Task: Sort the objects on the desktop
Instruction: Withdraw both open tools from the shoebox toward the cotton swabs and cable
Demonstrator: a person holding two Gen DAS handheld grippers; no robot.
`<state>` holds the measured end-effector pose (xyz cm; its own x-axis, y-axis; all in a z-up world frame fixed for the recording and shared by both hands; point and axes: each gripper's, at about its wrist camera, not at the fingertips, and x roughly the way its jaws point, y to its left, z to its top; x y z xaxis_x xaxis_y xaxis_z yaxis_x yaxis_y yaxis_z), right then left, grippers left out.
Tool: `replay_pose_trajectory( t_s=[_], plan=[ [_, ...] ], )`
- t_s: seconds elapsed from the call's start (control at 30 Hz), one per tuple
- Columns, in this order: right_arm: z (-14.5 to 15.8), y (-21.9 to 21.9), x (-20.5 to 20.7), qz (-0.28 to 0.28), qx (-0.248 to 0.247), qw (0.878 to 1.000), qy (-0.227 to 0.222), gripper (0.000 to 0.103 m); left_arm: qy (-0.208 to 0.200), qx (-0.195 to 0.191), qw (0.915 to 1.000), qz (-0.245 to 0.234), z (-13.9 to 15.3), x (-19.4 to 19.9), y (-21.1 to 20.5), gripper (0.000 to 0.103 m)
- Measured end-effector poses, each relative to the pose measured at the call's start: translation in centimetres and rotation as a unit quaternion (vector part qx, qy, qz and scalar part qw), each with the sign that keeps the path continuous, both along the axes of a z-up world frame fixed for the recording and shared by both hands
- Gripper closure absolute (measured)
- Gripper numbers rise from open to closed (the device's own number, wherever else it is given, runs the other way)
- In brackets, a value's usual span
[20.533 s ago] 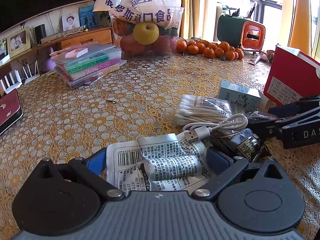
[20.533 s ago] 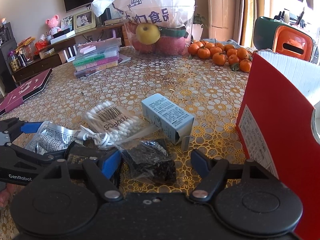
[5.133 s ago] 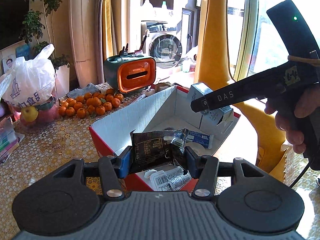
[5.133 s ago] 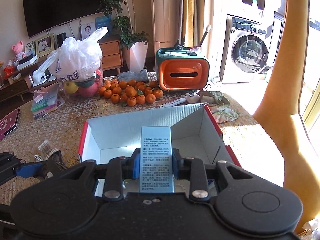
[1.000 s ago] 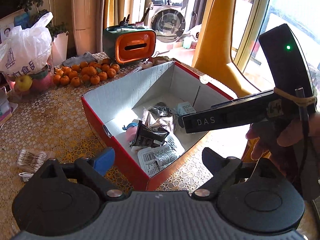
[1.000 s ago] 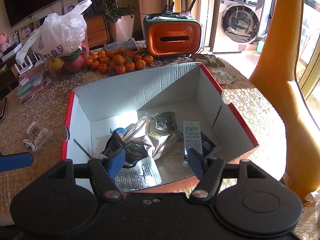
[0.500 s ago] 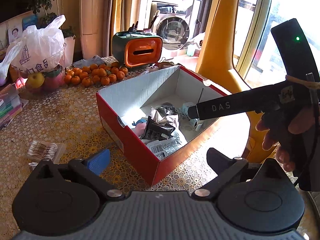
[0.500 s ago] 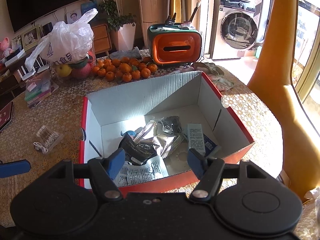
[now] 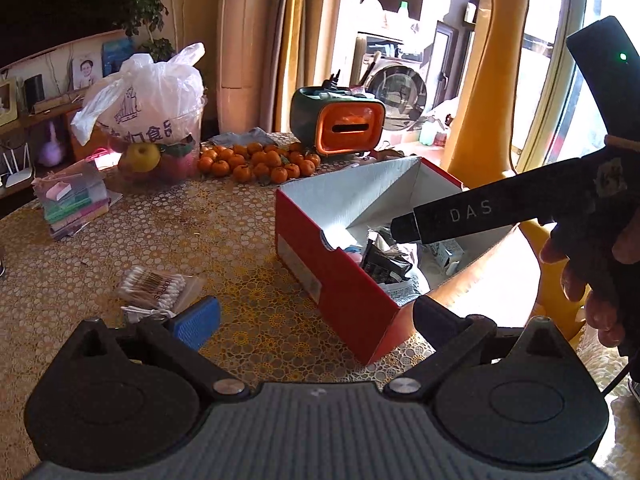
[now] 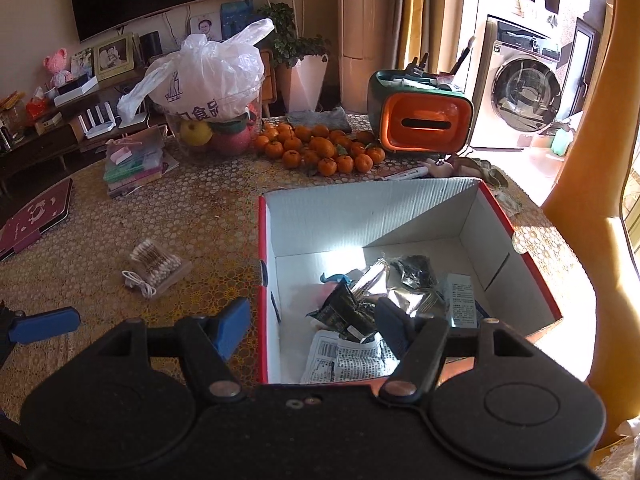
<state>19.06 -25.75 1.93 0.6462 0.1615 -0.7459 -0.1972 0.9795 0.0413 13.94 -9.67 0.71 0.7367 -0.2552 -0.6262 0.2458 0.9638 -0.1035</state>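
Two wrist views over a table w/ a gold lace cloth (image 10: pixel 224 216); the landmark is the red cardboard box (image 10: pixel 496 216) w/ white inside, open on top. Far left of the box, at the table edge, lies a maroon case (image 10: pixel 34 220). Nearer, still left of the box, a stack of flat plastic cases (image 10: pixel 134 166), and behind that a clear tub of fruit under a white plastic bag (image 10: pixel 208 76). On the cloth, well left of the box, sit a pack of cotton swabs (image 10: pixel 156 260) and, touching it, a coiled white USB cable (image 10: pixel 138 282); neither is in the box yet. Your left gripper (image 9: pixel 308 320) hangs above the cloth just left of the box's near corner, fingers spread wide, nothing between them. Behind the box, a pile of small oranges (image 10: pixel 316 148) and an orange-fronted green case (image 10: pixel 422 122). Your right gripper (image 10: pixel 310 328) hovers over the box's near-left wall, also spread, empty. Inside the box: a printed white packet (image 10: pixel 344 364), a black snack pouch (image 10: pixel 340 312), silver foil packs (image 10: pixel 412 300), a small pale-blue carton (image 10: pixel 462 300). Right of the box in the left-wrist view, your right hand (image 9: pixel 592 272) grips the black handle marked DAS.
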Motion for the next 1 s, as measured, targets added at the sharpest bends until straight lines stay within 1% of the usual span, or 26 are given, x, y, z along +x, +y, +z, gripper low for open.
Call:
replay_pose_trajectory(
  t_s=[0.13, 0.2, 0.47, 0.83, 1.0],
  plan=[
    [-0.2, 2.1, 0.5, 0.023, -0.003, 1.0, 0.002, 0.034, -0.005, -0.009, 0.9995, 0.031, -0.3, -0.1, 2.2, 0.0],
    [-0.3, 3.1, 0.7, 0.034, -0.004, 0.999, 0.003, 0.034, -0.012, -0.006, 0.9991, 0.042, -0.5, -0.2, 3.0, 0.0],
    [-0.9, 7.0, 1.9, 0.085, -0.003, 0.996, 0.005, 0.034, -0.026, -0.008, 0.9969, 0.074, -2.1, -0.2, 6.0, 0.0],
    [-2.9, 11.6, 4.7, 0.14, -0.013, 0.99, 0.016, 0.034, -0.042, 0.003, 0.9947, 0.094, -4.8, 1.4, 8.4, 0.0],
    [-3.8, 13.3, 5.9, 0.167, -0.021, 0.986, 0.016, 0.034, -0.039, 0.004, 0.9941, 0.101, -6.4, 2.7, 9.4, 0.0]
  ],
)
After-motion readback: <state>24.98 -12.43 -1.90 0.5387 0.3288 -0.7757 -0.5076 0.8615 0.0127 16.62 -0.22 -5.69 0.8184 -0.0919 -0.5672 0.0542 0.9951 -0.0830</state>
